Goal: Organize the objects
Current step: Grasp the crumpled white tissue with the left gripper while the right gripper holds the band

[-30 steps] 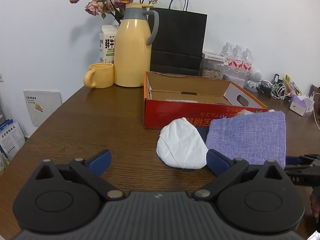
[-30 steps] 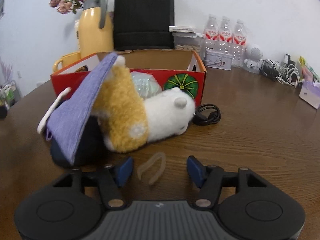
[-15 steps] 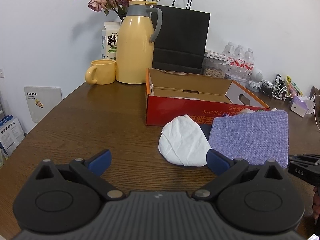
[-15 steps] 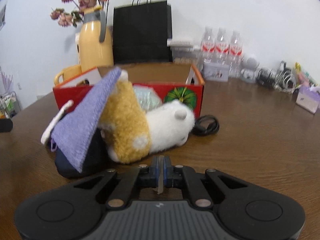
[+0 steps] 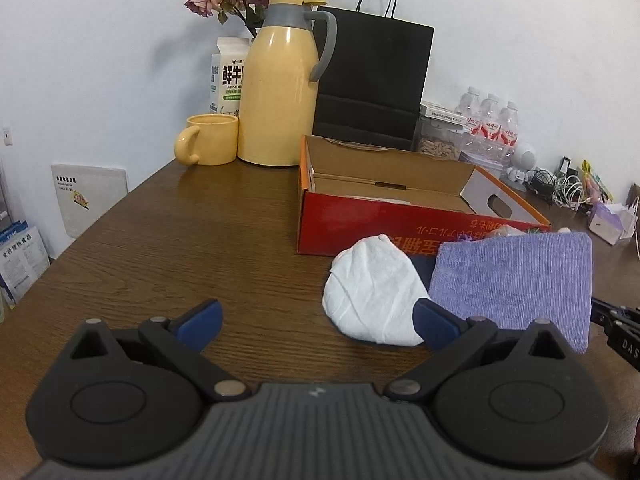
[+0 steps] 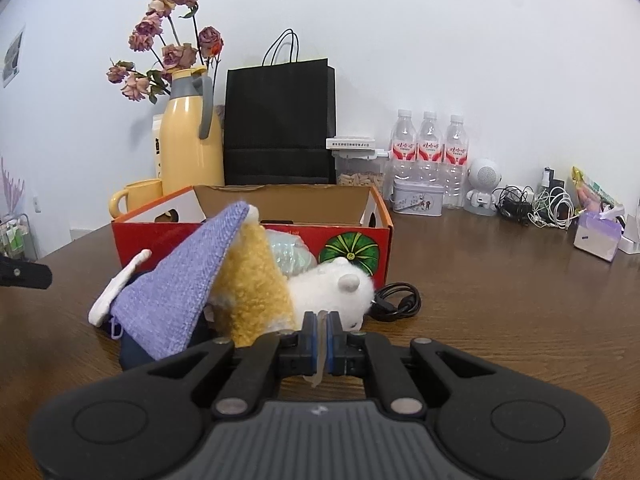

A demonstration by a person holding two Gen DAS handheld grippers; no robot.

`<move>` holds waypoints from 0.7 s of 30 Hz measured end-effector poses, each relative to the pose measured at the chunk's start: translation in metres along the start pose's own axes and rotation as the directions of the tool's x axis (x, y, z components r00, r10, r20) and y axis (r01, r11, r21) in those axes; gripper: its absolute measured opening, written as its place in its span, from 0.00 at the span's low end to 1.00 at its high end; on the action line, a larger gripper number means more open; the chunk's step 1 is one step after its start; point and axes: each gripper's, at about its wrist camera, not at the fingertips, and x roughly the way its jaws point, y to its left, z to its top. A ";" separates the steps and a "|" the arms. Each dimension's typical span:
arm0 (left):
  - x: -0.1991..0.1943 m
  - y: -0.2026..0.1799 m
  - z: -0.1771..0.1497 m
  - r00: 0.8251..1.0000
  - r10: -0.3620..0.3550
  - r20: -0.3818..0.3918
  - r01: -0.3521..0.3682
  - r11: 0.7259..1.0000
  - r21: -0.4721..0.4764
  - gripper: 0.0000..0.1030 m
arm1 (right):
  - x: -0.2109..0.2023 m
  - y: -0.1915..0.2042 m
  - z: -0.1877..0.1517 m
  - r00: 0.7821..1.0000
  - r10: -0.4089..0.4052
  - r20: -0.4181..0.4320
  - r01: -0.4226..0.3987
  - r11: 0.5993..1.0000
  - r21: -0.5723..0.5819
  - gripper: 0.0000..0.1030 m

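A thin, pale, translucent band (image 6: 319, 354), perhaps rubber, hangs pinched upright between the right gripper's (image 6: 321, 334) pads.

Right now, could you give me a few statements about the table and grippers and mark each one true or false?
1. The right gripper is shut on a thin pale band. True.
2. The left gripper grips the white cloth. False: it is open, holding nothing.
3. The purple cloth lies draped over the plush toy. True.
4. The plush toy sits inside the red box. False: it lies on the table in front of it.
5. The black cable lies beside the plush toy. True.
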 end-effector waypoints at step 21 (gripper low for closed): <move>0.091 -0.011 0.009 0.986 -0.133 -0.101 0.111 0.973 -0.202 0.98 | -0.002 -0.001 0.000 1.000 0.022 0.014 -0.022 1.000 0.015 0.04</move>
